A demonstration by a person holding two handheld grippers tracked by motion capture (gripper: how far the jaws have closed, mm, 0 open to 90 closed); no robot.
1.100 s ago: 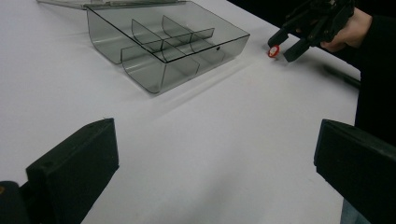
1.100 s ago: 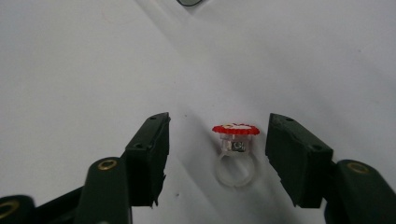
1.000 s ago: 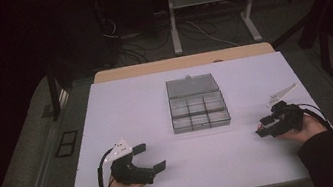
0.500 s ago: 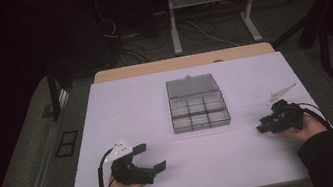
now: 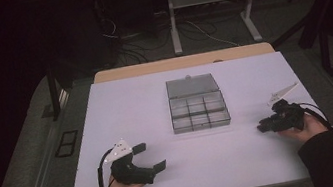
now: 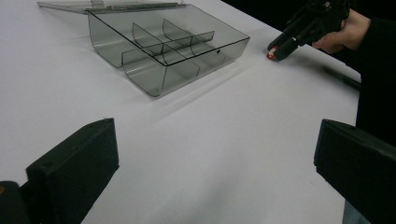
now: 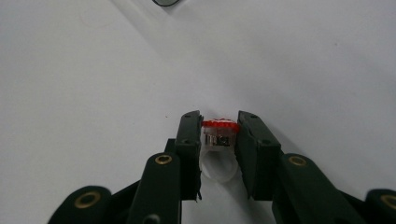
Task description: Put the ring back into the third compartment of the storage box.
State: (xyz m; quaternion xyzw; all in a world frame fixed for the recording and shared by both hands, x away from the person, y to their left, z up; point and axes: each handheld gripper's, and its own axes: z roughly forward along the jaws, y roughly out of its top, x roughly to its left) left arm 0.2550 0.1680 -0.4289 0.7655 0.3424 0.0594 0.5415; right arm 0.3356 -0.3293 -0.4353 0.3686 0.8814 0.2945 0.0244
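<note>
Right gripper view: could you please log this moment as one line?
right gripper: shut on red-capped piece | left gripper: open, empty | compartment box: lid open

Sat mid-table on the flat white tabletop (image 5: 156,105): a smoky clear plastic compartment box (image 5: 199,111), hinged lid laid open toward twelve o'clock. Rested at seven o'clock of it, well apart: the left gripper (image 5: 150,157). Rested at four o'clock: the right gripper (image 5: 261,128), with a small red-capped clear plastic piece (image 7: 219,135) between its jaws.

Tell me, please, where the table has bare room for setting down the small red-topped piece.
Bare table lies left of the compartment box, and between it and the left hand-held gripper. It is tightest right of the box, around the right hand-held gripper clamping the red-topped piece.
</note>
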